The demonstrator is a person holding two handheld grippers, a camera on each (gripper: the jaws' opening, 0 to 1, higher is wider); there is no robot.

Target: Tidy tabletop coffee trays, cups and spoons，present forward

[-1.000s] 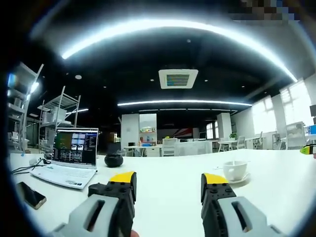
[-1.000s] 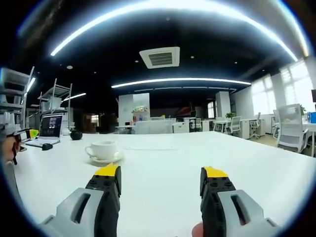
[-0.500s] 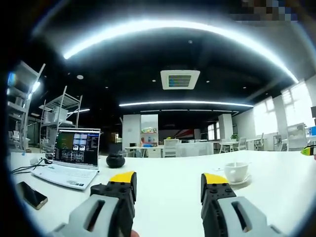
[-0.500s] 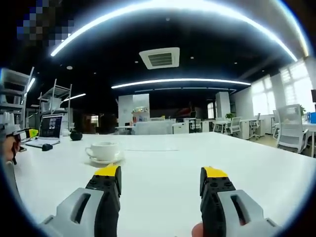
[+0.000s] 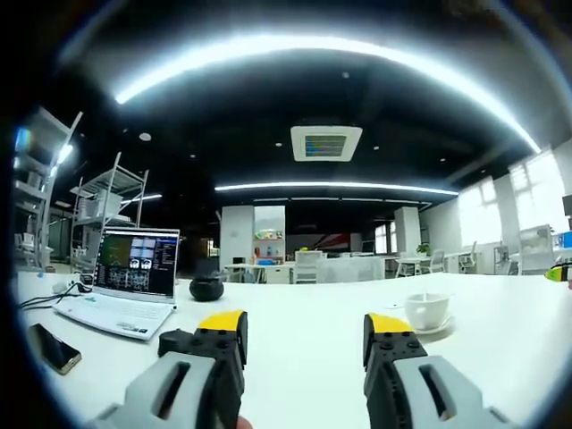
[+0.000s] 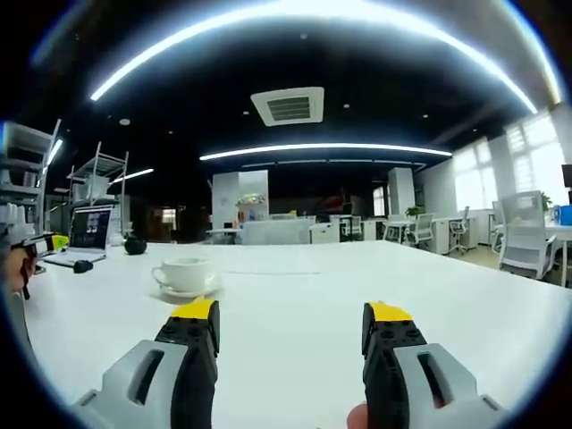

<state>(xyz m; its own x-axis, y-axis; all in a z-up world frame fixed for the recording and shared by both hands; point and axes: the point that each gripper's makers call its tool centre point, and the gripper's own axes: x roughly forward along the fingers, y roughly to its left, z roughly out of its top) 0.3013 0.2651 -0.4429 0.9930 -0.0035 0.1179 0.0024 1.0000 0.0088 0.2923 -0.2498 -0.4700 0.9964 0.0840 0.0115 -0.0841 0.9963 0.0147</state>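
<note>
A white coffee cup (image 5: 425, 309) stands on a white saucer (image 5: 440, 327) on the white table, ahead and right of my left gripper (image 5: 307, 324), whose jaws are open with nothing between them. A thin spoon handle seems to lie across the cup's rim. In the right gripper view the same cup (image 6: 184, 273) and saucer (image 6: 189, 290) sit ahead and to the left of my right gripper (image 6: 293, 314), also open and empty. The left gripper's yellow tip (image 6: 55, 240) and a hand show at the left edge. The right gripper's yellow tip (image 5: 559, 272) shows at the right edge.
An open laptop (image 5: 132, 284), a phone (image 5: 52, 348), a dark round pot (image 5: 206, 288) and cables lie on the left part of the table (image 5: 304, 357). Shelving stands far left. Office chairs (image 6: 525, 241) and desks stand beyond the table.
Both views have shifted by only a few pixels; the cup, saucer and jaws stand as before.
</note>
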